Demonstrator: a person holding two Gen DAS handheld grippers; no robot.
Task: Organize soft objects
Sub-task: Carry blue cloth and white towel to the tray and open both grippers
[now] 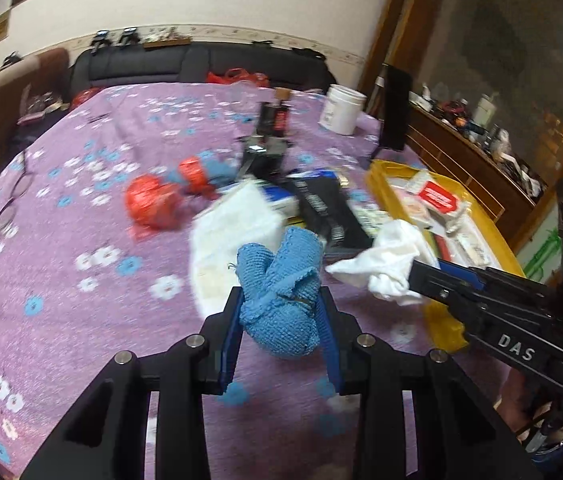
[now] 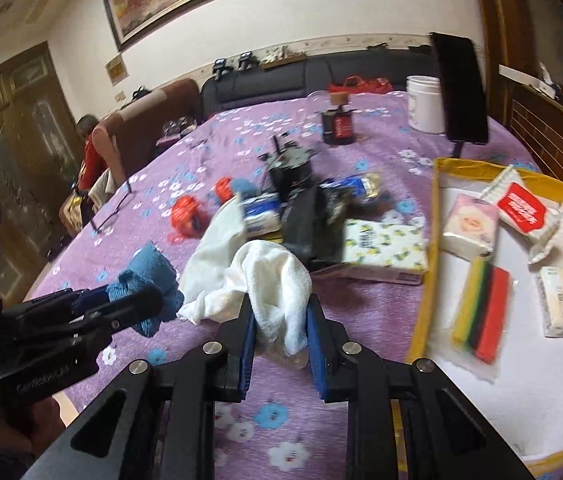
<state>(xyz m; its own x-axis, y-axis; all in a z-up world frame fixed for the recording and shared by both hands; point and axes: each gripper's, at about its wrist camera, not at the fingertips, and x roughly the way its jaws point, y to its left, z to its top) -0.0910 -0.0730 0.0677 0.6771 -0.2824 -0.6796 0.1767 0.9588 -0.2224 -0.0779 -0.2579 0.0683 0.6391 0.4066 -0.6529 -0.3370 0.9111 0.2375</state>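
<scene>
My left gripper (image 1: 281,300) is shut on a blue knitted cloth (image 1: 281,292) and holds it above the purple flowered tablecloth (image 1: 81,200). It also shows in the right wrist view (image 2: 149,304) with the blue cloth (image 2: 149,276). My right gripper (image 2: 279,308) is shut on a white towel (image 2: 277,280); in the left wrist view the right gripper (image 1: 417,276) holds the white towel (image 1: 389,264) beside the yellow tray (image 1: 377,176). Another white cloth (image 1: 233,232) lies on the table behind the blue one.
The yellow tray (image 2: 425,320) at the right holds tissue packs (image 2: 469,226) and a striped sponge (image 2: 481,316). A pile of packets and a black pouch (image 2: 313,216) sits mid-table, with a tissue box (image 2: 385,248), red-orange balls (image 2: 187,212), glasses (image 1: 5,204), a white jar (image 2: 425,104) and a phone stand (image 2: 461,88).
</scene>
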